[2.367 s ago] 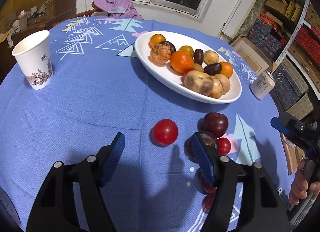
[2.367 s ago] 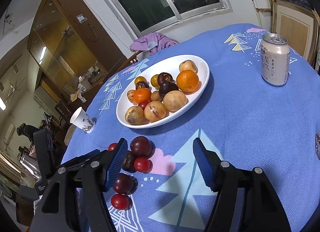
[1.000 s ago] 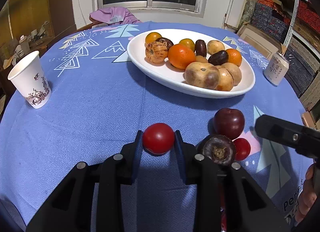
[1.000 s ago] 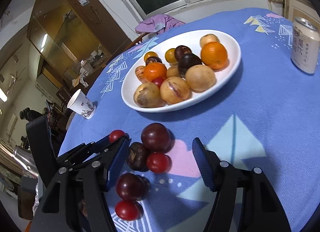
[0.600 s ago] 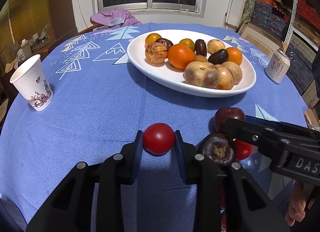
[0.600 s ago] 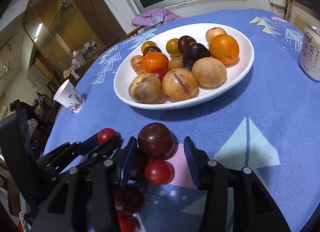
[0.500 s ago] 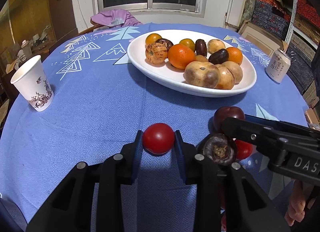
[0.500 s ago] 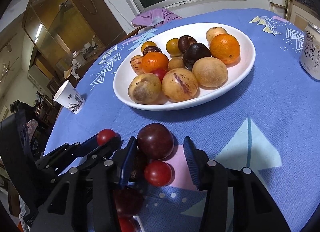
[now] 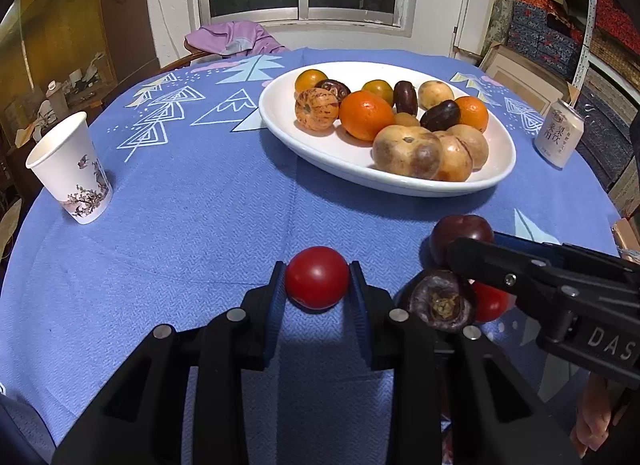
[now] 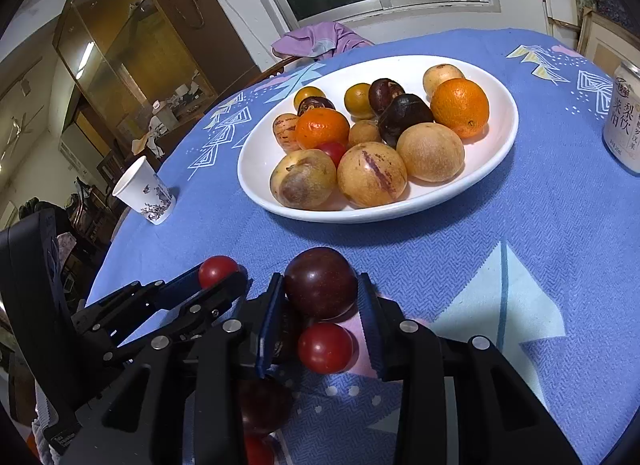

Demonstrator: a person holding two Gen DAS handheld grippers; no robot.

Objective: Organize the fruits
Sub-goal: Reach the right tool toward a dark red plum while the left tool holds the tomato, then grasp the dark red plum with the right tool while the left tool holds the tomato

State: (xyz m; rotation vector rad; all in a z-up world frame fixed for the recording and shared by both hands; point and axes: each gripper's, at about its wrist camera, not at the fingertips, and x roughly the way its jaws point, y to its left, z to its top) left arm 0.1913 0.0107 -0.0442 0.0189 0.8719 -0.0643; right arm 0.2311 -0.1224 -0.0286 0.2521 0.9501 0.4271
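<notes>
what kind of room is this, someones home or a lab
Most likely a lived-in home dining area, not a lab: a round table under a blue tablecloth, a white plate piled with fruit, a glass-fronted wooden cabinet, and clothing draped over a chair.

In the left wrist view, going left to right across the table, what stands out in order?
White paper cup with a floral print → round red tomato clamped in the left gripper → white oval plate of fruit → pale drink can.
</notes>
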